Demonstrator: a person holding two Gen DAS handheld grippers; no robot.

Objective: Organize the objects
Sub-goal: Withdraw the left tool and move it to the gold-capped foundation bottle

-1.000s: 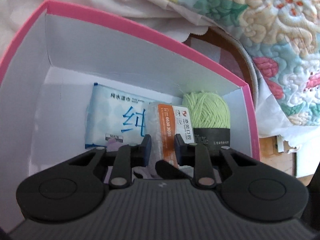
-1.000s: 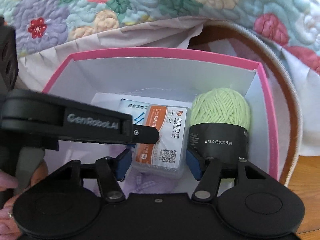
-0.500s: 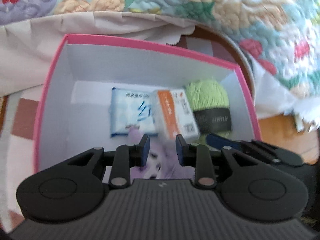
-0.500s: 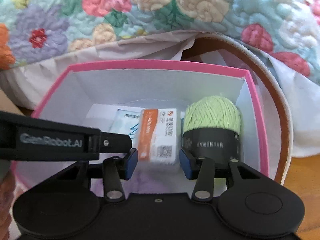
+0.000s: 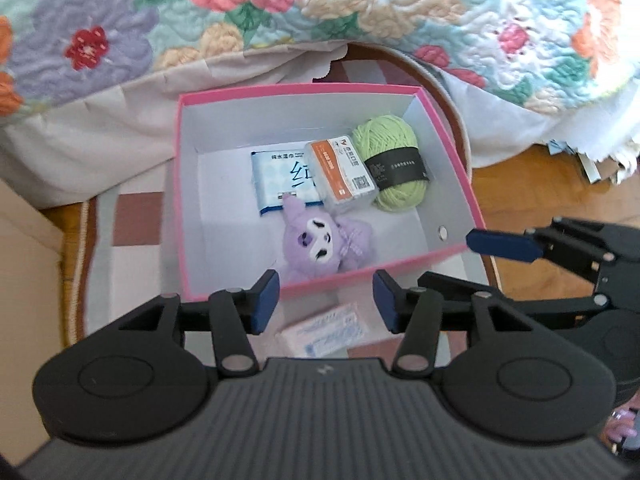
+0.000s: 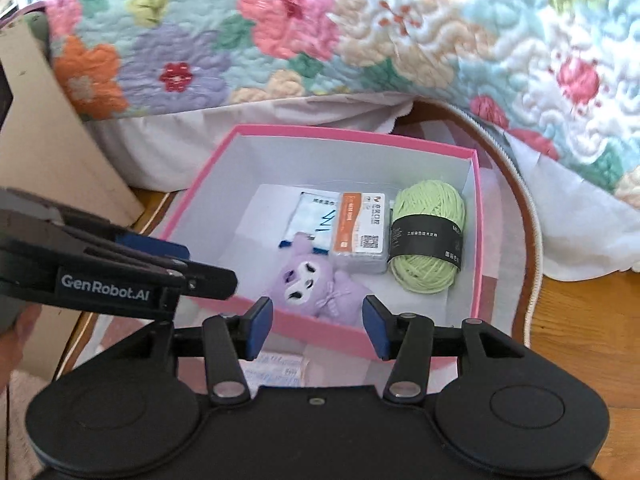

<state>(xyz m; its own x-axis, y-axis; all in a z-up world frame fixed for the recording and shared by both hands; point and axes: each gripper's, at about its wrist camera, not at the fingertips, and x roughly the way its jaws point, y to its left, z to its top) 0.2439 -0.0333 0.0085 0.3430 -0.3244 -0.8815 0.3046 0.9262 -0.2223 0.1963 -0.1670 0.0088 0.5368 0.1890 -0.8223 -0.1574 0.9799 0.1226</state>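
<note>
Left gripper jaws just opened, nothing between; right gripper apart, empty. Both above near rim of pink box. Inside: purple plush, wet-wipes pack, orange-label box, green yarn. Left out: small packet on mat before box.

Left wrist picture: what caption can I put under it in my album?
Open left gripper above a pink box holding a purple plush toy, green yarn, wipes and a small packet.
</note>
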